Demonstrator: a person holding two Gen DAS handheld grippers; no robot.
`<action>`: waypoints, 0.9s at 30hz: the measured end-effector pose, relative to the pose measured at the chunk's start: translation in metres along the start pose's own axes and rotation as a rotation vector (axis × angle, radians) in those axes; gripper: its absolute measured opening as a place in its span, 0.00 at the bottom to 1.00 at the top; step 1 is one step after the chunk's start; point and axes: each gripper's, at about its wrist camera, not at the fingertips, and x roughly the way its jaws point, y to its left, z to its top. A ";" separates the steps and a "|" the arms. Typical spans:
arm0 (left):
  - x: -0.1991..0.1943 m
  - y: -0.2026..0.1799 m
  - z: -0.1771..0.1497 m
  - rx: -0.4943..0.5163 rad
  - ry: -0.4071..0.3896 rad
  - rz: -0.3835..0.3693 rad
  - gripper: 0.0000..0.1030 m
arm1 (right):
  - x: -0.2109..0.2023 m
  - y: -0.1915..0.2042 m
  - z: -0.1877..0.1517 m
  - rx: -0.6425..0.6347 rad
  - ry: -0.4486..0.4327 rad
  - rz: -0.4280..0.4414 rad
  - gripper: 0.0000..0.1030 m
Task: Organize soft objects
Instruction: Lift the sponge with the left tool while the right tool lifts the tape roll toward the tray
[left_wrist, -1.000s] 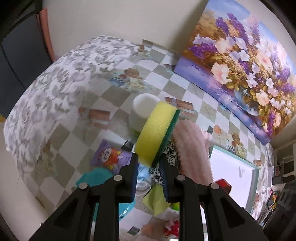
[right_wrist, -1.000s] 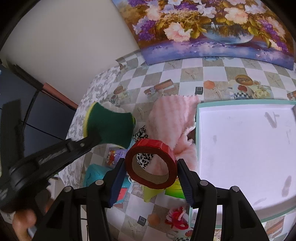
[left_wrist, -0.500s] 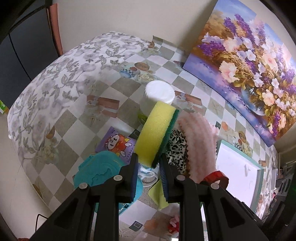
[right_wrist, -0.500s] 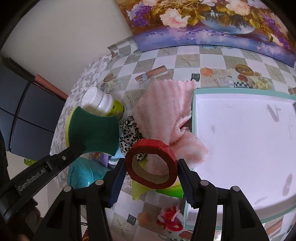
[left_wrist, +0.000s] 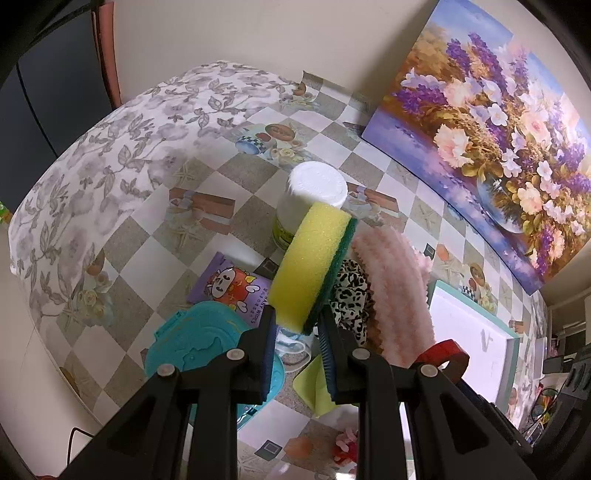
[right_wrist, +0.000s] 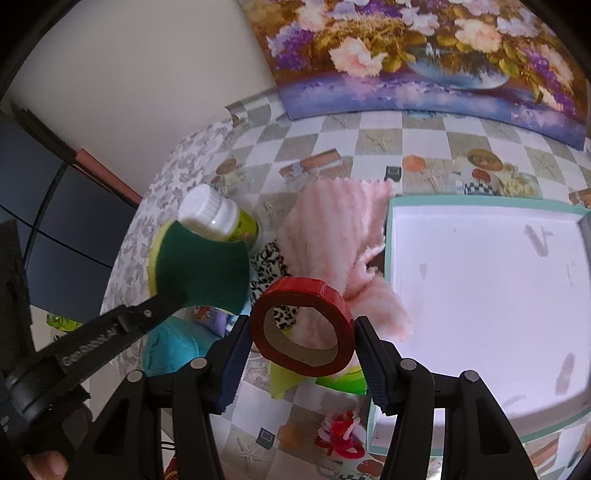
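Checkered cloth covers the surface (left_wrist: 236, 173), a flower painting (right_wrist: 424, 55) leaning on the wall behind. Left gripper (left_wrist: 297, 325) jaws clench a sponge (left_wrist: 312, 258) above a pink cloth (right_wrist: 332, 236); right gripper (right_wrist: 301, 350) jaws grasp a tape roll (right_wrist: 303, 325) beside the tray (right_wrist: 480, 201).

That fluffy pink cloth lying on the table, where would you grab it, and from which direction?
I'd probably pinch the pink cloth from above at its bunched, raised fold nearest the white tray. There the fabric stands up off the table, so two fingers can close on it, whereas the far end lies flat. Both grippers are full now, so one must unload first.
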 end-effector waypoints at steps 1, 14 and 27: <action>0.000 -0.001 0.000 0.002 0.000 -0.001 0.23 | 0.001 0.000 0.000 -0.001 0.002 -0.001 0.58; 0.004 0.003 0.000 0.001 0.015 -0.003 0.23 | 0.035 0.001 -0.007 -0.039 0.081 -0.060 0.50; 0.005 0.004 0.000 0.003 0.016 -0.007 0.23 | 0.035 0.009 -0.008 -0.110 0.065 -0.108 0.16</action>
